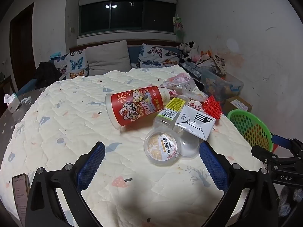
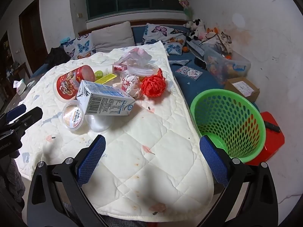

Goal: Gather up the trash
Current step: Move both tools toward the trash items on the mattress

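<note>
Both claws released, jaws spread wide, nothing between the pads: left gripper (image 1: pixel 152 162) hangs over the near part of the quilted pad (image 1: pixel 56 117), aimed at the small clear tub (image 1: pixel 162 149) with its printed foil lid; right gripper (image 2: pixel 152 156) sits further right, over bare quilt, with the green basket (image 2: pixel 230 102) just off the pad's right edge. Trash is all in one heap at mid-pad, none in the basket yet. Count: one red printed cup (image 1: pixel 135 106) on its side, one clear bottle with yellow label (image 1: pixel 171 109), one white carton (image 2: pixel 106 101), one clear dome lid (image 2: pixel 98 122) touching the tub, one crumpled wrapper (image 2: pixel 131 86), one orange plastic bundle (image 2: pixel 153 84), one clear bag (image 2: pixel 138 58) far back. One basket, two grippers. Risks, as I judge: the tub is low and slick, so pads may skid off its rim; the carton leans over the dome, so pulling either shifts the pile; the cup can roll toward the left; the basket is light and standing on a red stool (image 2: pixel 272 138), so a bump could tip it.
</note>
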The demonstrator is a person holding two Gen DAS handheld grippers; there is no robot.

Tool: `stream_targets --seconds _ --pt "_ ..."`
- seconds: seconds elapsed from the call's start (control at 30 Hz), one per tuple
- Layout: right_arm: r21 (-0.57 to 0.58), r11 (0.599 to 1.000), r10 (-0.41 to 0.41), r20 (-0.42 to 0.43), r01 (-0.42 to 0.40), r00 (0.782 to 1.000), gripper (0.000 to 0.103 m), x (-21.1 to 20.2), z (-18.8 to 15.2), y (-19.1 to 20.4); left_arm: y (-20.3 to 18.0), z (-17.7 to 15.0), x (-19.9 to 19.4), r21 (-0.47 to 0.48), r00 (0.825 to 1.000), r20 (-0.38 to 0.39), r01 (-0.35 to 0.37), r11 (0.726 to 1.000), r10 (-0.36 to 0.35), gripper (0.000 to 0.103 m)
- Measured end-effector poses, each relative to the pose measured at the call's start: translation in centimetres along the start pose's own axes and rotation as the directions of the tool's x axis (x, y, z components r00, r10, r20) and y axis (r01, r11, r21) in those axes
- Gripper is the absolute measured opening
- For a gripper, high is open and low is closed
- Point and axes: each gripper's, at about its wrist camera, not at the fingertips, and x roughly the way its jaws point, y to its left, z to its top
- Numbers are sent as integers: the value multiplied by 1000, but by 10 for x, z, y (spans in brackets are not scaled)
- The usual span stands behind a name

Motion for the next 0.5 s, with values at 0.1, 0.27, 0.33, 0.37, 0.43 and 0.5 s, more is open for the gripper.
stream_targets --seconds 0.1,0.27,0.33,0.37,0.43,0.5 --pt "1 1000 1 3 -1 1000 99 -1 0 -2 -1 0 1 9 1000 -3 3 1000 -3 97" --pt "0 1000 0 -1 0 1000 99 -1 0 -3 -4 1 3 22 1000 -13 21 1000 -21 97" --pt "1 1000 3 -2 -3 1000 99 0 1 -4 -6 2 4 31 999 -16 30 999 -30 97" --pt "0 1000 3 -3 -3 1000 99 0 1 -3 -8 2 5 39 999 -18 37 999 -36 97" --pt "0 1000 4 -3 -4 1000 99 1 2 -1 -11 3 6 55 999 -19 46 997 -45 97" --pt "1 1000 2 -3 -2 1000 99 1 3 -1 -14 4 9 69 998 -25 59 996 -58 97"
